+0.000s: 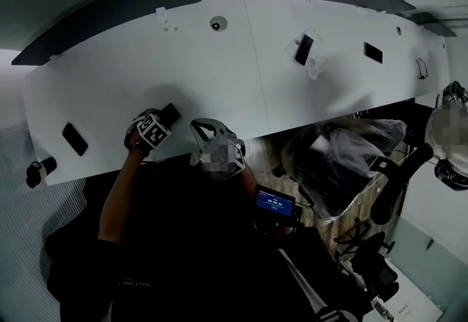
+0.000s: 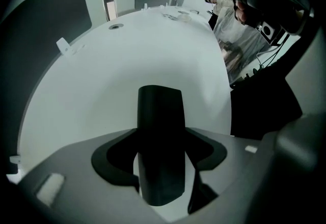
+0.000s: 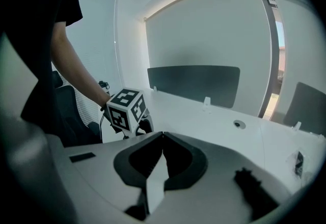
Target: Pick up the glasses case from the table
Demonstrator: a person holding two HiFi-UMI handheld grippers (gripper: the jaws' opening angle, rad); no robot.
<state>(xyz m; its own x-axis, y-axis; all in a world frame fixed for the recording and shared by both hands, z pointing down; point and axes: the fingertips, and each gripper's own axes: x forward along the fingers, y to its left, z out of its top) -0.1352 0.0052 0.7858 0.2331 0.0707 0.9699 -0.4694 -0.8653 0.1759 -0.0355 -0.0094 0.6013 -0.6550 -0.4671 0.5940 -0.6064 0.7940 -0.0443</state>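
Although the head view buries the left gripper (image 2: 162, 169) under its marker cube, that gripper's own view shows its jaws partway closed and pressing on the dark glasses case (image 2: 160, 116). The case stands between them over the white table (image 2: 102, 80); whether its far end touches the top I cannot tell. The right gripper (image 3: 163, 139), just to the right of the left one and partly blurred from above, has its jaws together and empty. The table's near edge runs close by both, and bare tabletop stretches ahead.

Dim, cool light. Table (image 1: 219, 72) is lit brightest mid-surface, shadowed at its near edge. Fisheye bending and dark vignetting are seen in both gripper views; foreground blurred.
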